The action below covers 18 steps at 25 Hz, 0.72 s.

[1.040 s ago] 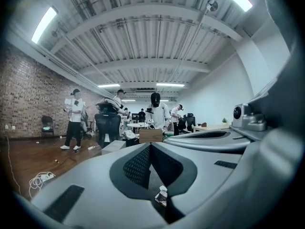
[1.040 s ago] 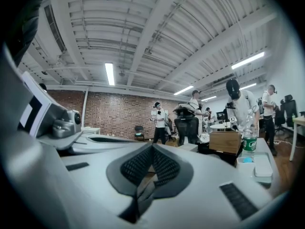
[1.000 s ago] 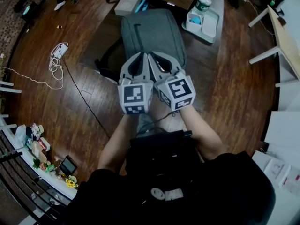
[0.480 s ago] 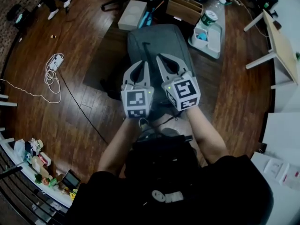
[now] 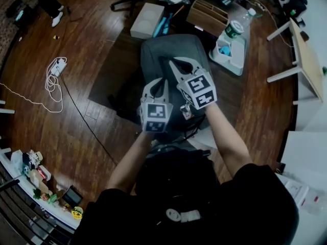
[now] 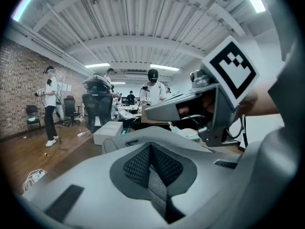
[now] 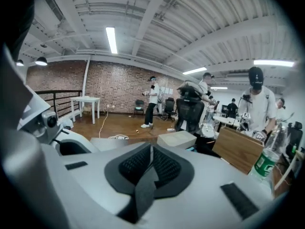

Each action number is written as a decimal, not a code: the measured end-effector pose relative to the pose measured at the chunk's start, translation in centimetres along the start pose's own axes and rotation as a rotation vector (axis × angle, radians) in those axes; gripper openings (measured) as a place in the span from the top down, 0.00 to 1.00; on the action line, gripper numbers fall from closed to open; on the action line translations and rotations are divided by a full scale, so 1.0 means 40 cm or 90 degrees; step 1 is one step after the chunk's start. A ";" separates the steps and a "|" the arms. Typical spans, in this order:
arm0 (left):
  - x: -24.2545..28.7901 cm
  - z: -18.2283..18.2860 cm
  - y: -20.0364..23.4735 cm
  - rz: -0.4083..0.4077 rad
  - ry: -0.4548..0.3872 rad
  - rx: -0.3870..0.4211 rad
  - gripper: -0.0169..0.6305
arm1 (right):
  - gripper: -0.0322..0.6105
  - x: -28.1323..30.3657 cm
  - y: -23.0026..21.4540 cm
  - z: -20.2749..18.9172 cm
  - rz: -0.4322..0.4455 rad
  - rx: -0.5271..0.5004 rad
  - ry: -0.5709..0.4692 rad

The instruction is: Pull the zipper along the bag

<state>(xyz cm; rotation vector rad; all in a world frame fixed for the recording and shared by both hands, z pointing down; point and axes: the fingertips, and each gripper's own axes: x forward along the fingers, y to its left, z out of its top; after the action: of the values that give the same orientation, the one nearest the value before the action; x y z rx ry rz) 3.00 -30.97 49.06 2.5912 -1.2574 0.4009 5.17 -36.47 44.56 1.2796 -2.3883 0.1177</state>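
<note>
Grey bag [image 5: 171,49] lies flat on the dark tabletop [image 5: 110,80], the left hand-held gripper [image 5: 162,80] over its near end with jaws together and empty, the right hand-held gripper [image 5: 172,62] over its middle, its jaws just opened to a slit with nothing between them.

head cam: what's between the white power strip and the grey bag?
From the white power strip, bare wood floor, then the edge of the dark surface that the grey bag lies on. Nothing else sits on that stretch. It shows clearest in the head view.

legible text: none | bottle [image 7: 266,162] label: green, print too blurred to read | signs, numbers, brands: none legible
</note>
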 end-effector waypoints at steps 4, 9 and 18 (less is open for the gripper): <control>0.050 -0.037 -0.005 -0.018 0.028 0.011 0.98 | 0.73 0.104 -0.028 -0.083 0.062 -0.006 0.094; 0.101 -0.067 0.014 -0.025 0.053 -0.010 0.98 | 0.73 0.196 -0.046 -0.184 0.118 -0.100 0.226; 0.126 -0.102 0.020 -0.014 0.060 -0.020 0.98 | 0.75 0.227 -0.025 -0.233 0.177 -0.250 0.336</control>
<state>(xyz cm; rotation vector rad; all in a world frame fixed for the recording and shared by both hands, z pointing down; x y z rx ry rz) 4.78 -33.78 54.68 2.5256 -1.1922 0.4890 4.66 -41.58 56.57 0.6350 -1.9829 0.0540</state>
